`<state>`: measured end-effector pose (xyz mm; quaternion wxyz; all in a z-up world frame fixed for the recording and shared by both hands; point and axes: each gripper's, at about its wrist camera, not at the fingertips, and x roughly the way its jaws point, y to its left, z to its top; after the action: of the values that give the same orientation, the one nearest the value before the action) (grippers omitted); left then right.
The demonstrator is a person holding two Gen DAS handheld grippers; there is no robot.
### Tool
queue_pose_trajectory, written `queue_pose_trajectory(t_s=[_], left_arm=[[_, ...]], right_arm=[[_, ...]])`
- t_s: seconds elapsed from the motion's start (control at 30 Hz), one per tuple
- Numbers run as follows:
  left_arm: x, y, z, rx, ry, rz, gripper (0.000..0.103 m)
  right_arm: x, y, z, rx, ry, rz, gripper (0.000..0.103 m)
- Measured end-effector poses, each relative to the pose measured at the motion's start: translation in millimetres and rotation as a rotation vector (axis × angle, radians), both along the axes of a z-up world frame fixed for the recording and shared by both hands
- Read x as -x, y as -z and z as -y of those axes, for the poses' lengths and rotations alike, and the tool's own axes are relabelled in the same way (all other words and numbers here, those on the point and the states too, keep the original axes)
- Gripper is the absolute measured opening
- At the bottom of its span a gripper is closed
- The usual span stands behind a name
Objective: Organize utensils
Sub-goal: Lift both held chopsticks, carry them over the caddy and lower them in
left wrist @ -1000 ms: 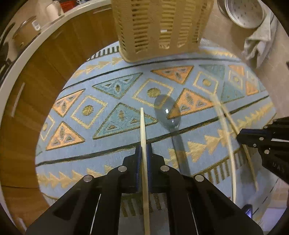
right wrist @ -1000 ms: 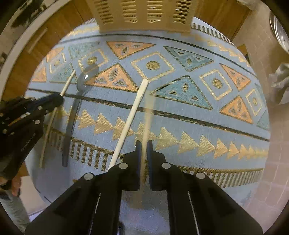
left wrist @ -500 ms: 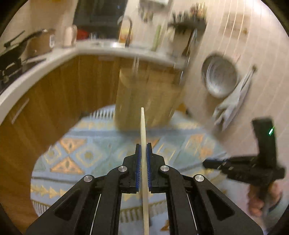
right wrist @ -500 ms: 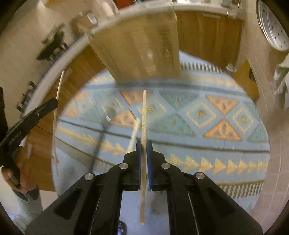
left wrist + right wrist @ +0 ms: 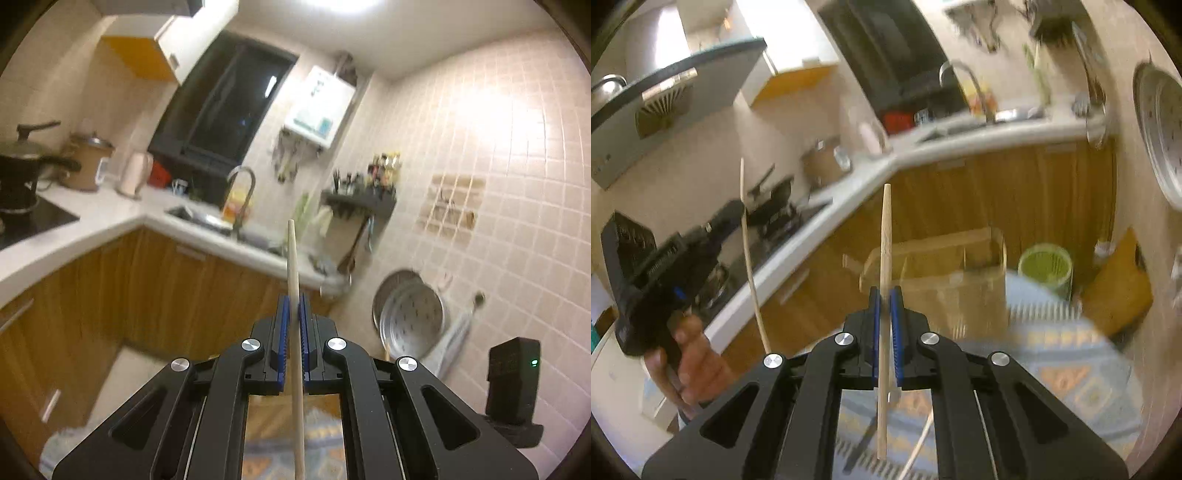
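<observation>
left gripper [image 5: 293, 314] fingers are pinching one chopstick [image 5: 294, 280] upright above the rug [image 5: 1071, 354], while right gripper [image 5: 885, 306] fingers are pinching a second chopstick [image 5: 884, 258] before the basket [image 5: 945, 280].

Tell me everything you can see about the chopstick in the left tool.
The chopstick is a thin, pale stick that looks like wood or bamboo, tapering toward its far tip. The left tool is shut on it, blue pads pressing both sides around mid-length. It points up and away toward the counter, its lower end running out of the bottom of the left view. Nothing else touches it.
</observation>
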<state>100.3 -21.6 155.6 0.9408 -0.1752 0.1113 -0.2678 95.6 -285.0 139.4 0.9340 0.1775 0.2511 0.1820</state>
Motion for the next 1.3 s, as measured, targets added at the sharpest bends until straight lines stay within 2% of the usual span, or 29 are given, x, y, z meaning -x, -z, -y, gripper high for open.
queue_pose_trajectory(t_s=[0.17, 0.23, 0.33, 0.4, 0.6, 0.73, 0.97, 1.13, 1.3], left_arm=[[-24, -2, 24, 0.009, -0.078, 0.09, 0.004], [-33, 4, 32, 0.02, -0.092, 0.105, 0.004], [-49, 11, 40, 0.054, -0.091, 0.112, 0.004], [-59, 17, 41, 0.048, -0.121, 0.117, 0.004], [-79, 32, 56, -0.006, -0.226, 0.145, 0.004], [-83, 41, 55, -0.017, -0.308, 0.168, 0.004], [-89, 57, 64, -0.055, -0.429, 0.182, 0.004], [-92, 69, 57, -0.048, -0.432, 0.16, 0.004], [-87, 80, 49, -0.1, -0.4, 0.155, 0.004]], right_arm=[[-28, -23, 16, -0.015, 0.098, 0.121, 0.005], [-41, -26, 26, -0.062, 0.084, 0.157, 0.005], [-65, -25, 35, -0.107, 0.087, 0.173, 0.005], [-77, -22, 37, -0.122, 0.115, 0.183, 0.005], [-100, -10, 40, -0.043, 0.235, 0.245, 0.005], [-108, 9, 32, 0.062, 0.316, 0.282, 0.005], [-111, 38, 17, 0.165, 0.369, 0.31, 0.005], [-109, 55, 10, 0.193, 0.362, 0.312, 0.005], [-98, 66, 0, 0.227, 0.368, 0.344, 0.005]])
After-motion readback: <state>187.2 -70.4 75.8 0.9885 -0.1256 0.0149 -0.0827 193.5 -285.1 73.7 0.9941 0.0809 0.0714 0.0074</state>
